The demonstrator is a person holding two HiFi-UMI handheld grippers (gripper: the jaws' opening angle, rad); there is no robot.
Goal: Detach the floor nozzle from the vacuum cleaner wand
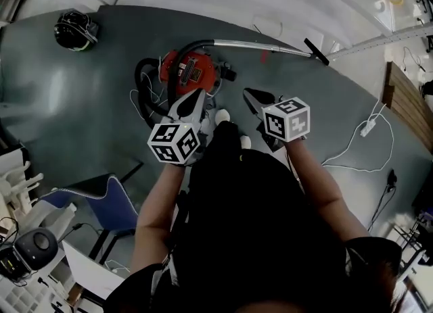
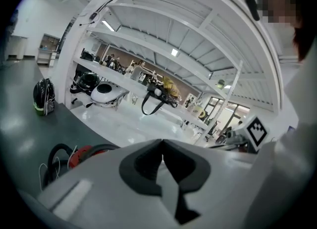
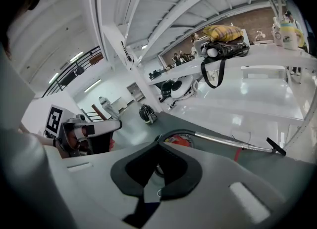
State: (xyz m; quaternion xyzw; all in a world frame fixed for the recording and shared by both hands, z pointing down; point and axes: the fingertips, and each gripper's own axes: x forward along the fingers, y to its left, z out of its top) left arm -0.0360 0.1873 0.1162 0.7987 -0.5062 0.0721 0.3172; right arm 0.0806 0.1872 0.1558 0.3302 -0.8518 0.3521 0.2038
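Note:
A red canister vacuum [image 1: 188,70] sits on the grey floor with its black hose [image 1: 141,80] looped at its left. Its metal wand [image 1: 260,46] runs right to a small black floor nozzle [image 1: 316,52], still joined on. Both grippers hover near the canister, apart from wand and nozzle. My left gripper [image 1: 194,95] is shut and empty; its own view shows the closed jaws [image 2: 161,146] above the red body [image 2: 81,156]. My right gripper [image 1: 249,93] is shut and empty too. Past its jaws [image 3: 157,149] lie the wand [image 3: 223,141] and nozzle [image 3: 275,147].
A black helmet-like bag [image 1: 76,30] lies on the floor at the far left. A blue chair [image 1: 101,200] stands near my left side. A white cable with a plug block [image 1: 369,128] trails at the right, beside a wooden bench [image 1: 406,102].

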